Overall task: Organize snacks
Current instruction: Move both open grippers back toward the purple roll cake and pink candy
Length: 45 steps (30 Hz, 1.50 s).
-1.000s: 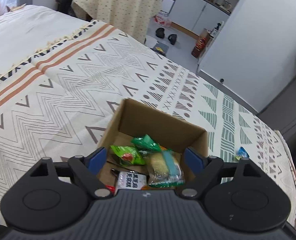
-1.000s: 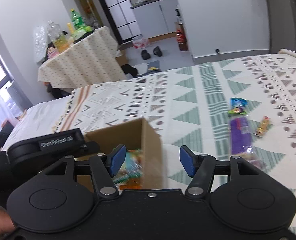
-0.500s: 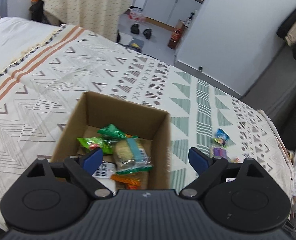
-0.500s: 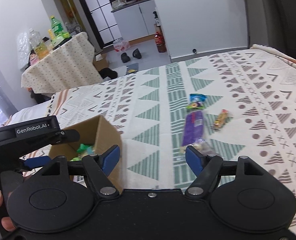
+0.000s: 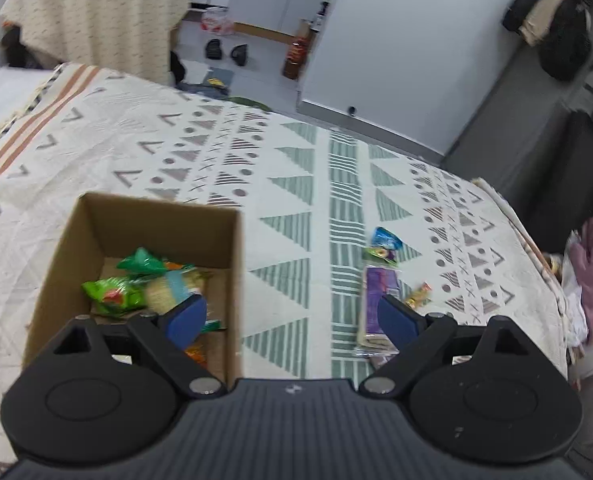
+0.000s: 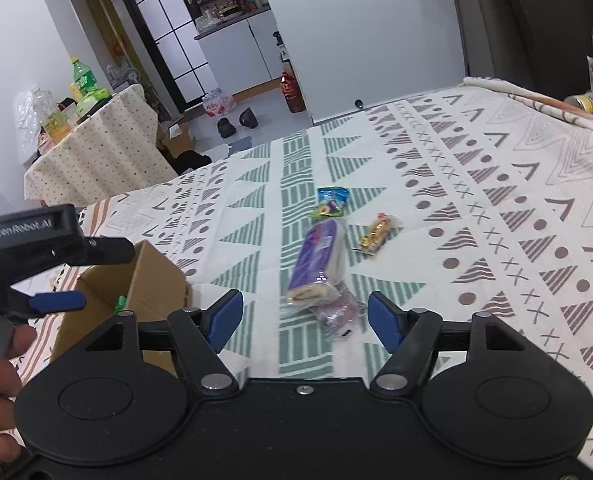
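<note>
Fingers of the left gripper [image 5: 284, 318] stand wide apart and hold nothing; in the left wrist view its blue left pad [image 5: 186, 318] hangs over the open cardboard box [image 5: 156, 220], which already holds green packets [image 5: 114, 290] and a pale wrapped roll [image 5: 168, 288], while the right pad sits just above the near end of the purple snack pack [image 5: 378, 292] lying on the patterned bedspread [image 5: 288, 184]. A small blue packet [image 5: 384, 240] and a little yellow-red candy [image 5: 418, 294] lie close by, apart from the box. In the right wrist view the right gripper [image 6: 302, 318] is likewise spread and empty, hovering over the purple snack pack [image 6: 318, 256] and a crumpled clear wrapper [image 6: 336, 312] touching its near end. Risks, as I judge them: both grippers seem aimed at the same pack, so they could collide or tug against each other; a closing jaw may pinch the soft bedspread or catch the clear wrapper along with it; the slick film could slip; and the light box could be knocked aside by the left gripper beside it.
</note>
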Tool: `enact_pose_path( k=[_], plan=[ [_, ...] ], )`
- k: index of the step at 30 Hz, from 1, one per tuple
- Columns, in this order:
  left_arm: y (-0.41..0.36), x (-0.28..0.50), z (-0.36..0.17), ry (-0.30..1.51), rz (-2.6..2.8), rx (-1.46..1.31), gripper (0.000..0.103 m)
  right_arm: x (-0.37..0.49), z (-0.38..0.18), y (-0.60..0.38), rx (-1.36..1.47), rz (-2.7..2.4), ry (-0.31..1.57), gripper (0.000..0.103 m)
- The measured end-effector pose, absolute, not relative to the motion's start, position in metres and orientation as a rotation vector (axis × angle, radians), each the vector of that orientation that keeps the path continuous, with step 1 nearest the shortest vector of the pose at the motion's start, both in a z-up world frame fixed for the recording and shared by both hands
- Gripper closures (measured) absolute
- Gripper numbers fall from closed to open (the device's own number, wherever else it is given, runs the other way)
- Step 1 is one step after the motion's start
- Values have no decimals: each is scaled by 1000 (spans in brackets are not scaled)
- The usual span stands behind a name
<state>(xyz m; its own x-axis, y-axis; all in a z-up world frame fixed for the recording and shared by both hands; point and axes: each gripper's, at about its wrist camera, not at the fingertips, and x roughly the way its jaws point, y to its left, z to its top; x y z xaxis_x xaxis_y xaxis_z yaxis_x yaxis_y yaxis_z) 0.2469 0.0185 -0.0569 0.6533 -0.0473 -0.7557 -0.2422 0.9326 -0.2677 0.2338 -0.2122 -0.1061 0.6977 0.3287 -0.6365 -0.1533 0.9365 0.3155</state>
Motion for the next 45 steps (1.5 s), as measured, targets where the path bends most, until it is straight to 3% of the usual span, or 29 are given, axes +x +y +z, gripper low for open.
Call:
enact_pose_path(
  k=[13, 29, 39, 45],
  plan=[
    [-35, 277, -63, 890, 47, -295, 12, 255, -132, -250, 304, 272, 773, 44],
    [-64, 325, -123, 997, 22, -284, 16, 286, -179, -257, 385, 337, 853, 57],
    [-73, 343, -163, 1046, -17, -331, 24, 302, -202, -258, 473, 360, 903, 61],
    [-76, 350, -177, 1061, -35, -346, 41, 308, -210, -255, 482, 368, 913, 65]
  ],
)
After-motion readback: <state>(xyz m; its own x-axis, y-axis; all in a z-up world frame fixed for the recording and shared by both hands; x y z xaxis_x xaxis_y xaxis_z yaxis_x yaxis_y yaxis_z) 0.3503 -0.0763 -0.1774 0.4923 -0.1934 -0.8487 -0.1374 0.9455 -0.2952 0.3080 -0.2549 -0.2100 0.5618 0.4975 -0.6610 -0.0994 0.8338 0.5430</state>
